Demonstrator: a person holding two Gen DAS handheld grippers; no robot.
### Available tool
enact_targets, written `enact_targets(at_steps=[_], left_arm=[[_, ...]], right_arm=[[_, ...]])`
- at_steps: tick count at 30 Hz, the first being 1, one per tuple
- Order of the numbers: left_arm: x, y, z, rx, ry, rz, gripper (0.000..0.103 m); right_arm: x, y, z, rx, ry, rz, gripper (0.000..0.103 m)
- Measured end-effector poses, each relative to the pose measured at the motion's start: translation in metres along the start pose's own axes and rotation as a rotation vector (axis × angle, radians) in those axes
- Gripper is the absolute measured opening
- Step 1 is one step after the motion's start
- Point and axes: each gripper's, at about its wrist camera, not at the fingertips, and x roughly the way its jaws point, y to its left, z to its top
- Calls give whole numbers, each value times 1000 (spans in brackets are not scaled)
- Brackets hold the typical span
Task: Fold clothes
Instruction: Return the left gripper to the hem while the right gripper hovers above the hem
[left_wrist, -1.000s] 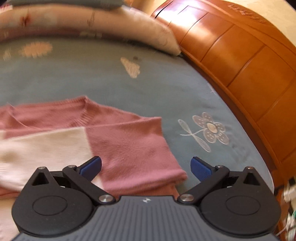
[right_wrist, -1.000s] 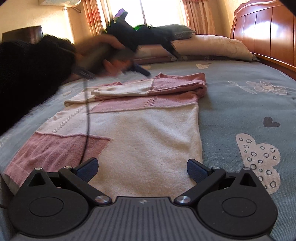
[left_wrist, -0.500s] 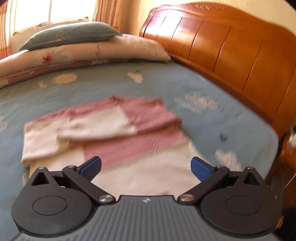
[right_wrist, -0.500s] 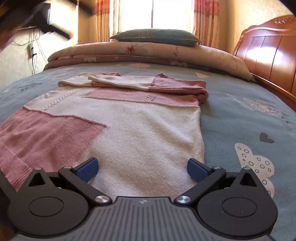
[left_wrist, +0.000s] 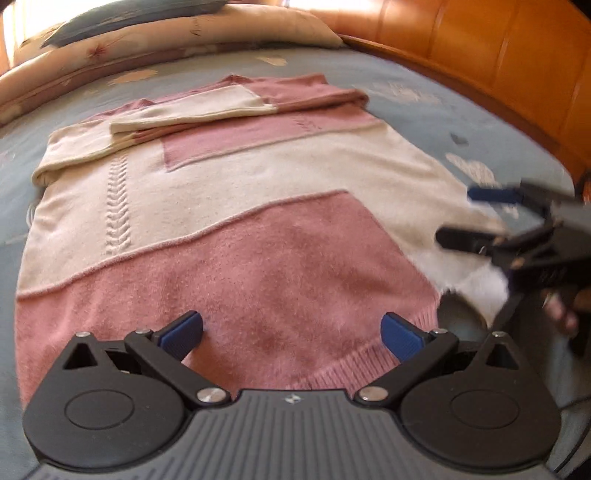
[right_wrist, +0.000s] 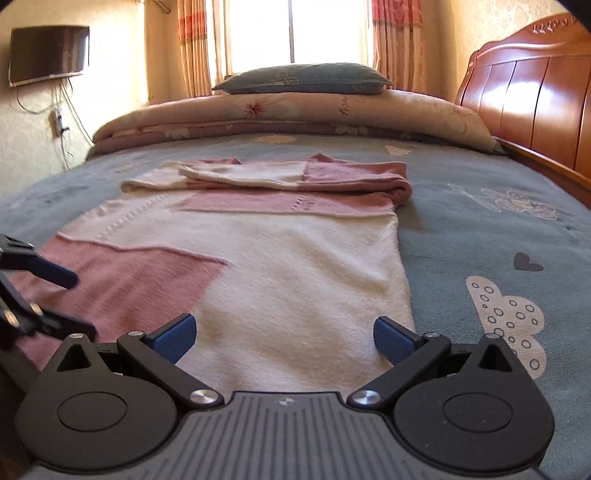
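Over the hem's pink corner, the left gripper (left_wrist: 291, 332) hung with jaws wide and empty. Ahead of both jaws the sweater (right_wrist: 258, 258) lay flat on the bed (right_wrist: 480, 229), sleeves crossed at its far end, likely set for a lengthwise fold. The right gripper (right_wrist: 284, 334) gaped, holding nothing, over the white corner. The far quilt (right_wrist: 332, 110) bore script too small to read.

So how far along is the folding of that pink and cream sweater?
Partly done. The sweater lies flat on the bed with its sleeves already folded across the chest. In hand right now: nothing; the left gripper and right gripper hover open over the hem. Left to do: probably grip the hem and fold the body up.
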Motion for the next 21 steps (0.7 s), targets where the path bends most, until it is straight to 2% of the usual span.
enact_targets(at_steps=[2, 5, 10, 13, 21], left_arm=[[-14, -5, 0, 64, -38, -1, 102], [-34, -22, -6, 229, -91, 23, 102], [-47, -62, -33, 562, -151, 133, 102], [-44, -81, -47, 717, -156, 163, 102], [-24, -100, -54, 937, -156, 263, 102]], right_arm=[[-10, 2, 5, -20, -9, 9, 103], [-24, 4, 16, -69, -13, 18, 103], [-41, 7, 30, -144, -18, 25, 103], [-42, 8, 33, -157, -20, 25, 103], [-46, 15, 34, -161, -25, 36, 103]])
